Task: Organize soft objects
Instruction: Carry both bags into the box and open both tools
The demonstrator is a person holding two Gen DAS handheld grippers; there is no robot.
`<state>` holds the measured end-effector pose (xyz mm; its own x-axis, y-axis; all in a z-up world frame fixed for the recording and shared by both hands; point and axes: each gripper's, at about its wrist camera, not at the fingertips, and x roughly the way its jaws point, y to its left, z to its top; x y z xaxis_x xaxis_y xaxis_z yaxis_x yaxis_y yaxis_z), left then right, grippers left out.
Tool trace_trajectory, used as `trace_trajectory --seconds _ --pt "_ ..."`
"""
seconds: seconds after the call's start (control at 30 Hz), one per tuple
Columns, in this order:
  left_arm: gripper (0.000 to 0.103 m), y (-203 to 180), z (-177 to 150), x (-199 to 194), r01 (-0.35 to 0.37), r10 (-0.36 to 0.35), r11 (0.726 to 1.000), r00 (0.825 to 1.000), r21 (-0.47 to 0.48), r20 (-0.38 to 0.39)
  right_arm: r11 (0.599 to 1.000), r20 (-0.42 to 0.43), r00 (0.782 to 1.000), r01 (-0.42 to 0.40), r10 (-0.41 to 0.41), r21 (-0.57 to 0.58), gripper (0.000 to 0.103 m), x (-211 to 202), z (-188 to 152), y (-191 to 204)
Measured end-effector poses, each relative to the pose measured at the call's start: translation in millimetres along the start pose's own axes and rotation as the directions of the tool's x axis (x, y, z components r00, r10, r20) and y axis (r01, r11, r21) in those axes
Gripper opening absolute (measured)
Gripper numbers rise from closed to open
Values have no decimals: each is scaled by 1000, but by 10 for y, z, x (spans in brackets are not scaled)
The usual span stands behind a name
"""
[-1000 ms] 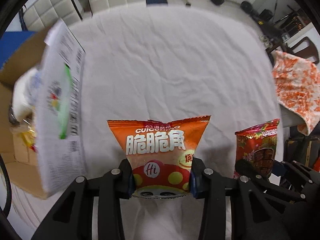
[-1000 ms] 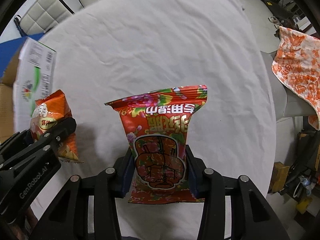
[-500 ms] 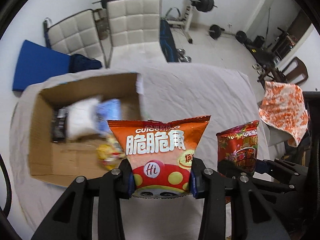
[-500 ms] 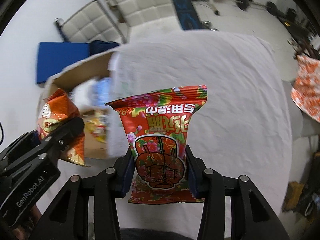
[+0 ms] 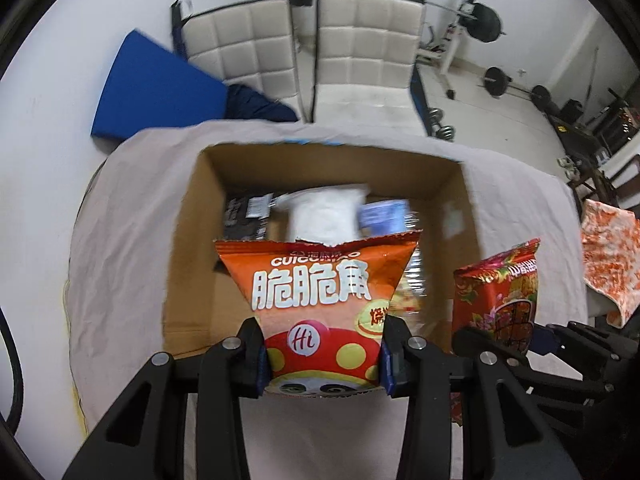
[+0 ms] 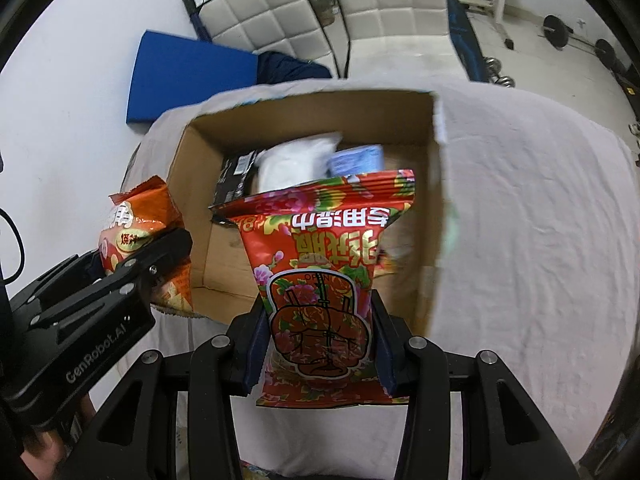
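My left gripper (image 5: 322, 354) is shut on an orange snack bag (image 5: 320, 300) and holds it upright in front of the near wall of an open cardboard box (image 5: 188, 220). My right gripper (image 6: 320, 344) is shut on a red flowered snack bag (image 6: 320, 264), held upside down over the box's (image 6: 436, 208) near edge. The red bag also shows at the right of the left wrist view (image 5: 500, 292), and the orange bag at the left of the right wrist view (image 6: 136, 232). Inside the box lie a white packet (image 5: 324, 212), a black packet (image 5: 244, 216) and a blue packet (image 5: 384, 216).
The box stands on a table covered with a white cloth (image 6: 540, 220). Two white padded chairs (image 5: 360, 48) and a blue mat (image 5: 156, 92) stand beyond the table. An orange patterned cloth (image 5: 612, 256) hangs at the right. Gym weights (image 5: 496, 76) lie on the floor behind.
Both grippers have swung left with their bags still held, from over the bare cloth to the open box, which now lies straight ahead of both.
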<state>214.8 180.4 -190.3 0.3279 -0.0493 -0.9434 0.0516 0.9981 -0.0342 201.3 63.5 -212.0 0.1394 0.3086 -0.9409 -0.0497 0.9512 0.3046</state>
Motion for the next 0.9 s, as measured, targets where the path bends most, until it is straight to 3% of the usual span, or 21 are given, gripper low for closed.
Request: trace_trajectory --seconds 0.17,0.4,0.63,0.73,0.9 --pt "37 409 57 314 -12 9 999 998 -36 -62 1000 -42 999 2 -1 10 47 458 104 169" --pt "37 703 95 816 6 -16 998 987 -61 -162 999 -110 994 -4 8 39 47 1006 189 131" --pt "38 838 73 1379 54 -72 996 951 -69 -300 997 -165 986 -8 20 72 48 1406 245 92" --pt "38 879 73 1506 71 -95 994 939 -84 -331 995 -173 984 -29 45 91 48 1483 276 92" --pt "42 917 73 1630 87 -119 991 919 -103 -376 998 -176 984 2 9 62 57 1501 319 129"
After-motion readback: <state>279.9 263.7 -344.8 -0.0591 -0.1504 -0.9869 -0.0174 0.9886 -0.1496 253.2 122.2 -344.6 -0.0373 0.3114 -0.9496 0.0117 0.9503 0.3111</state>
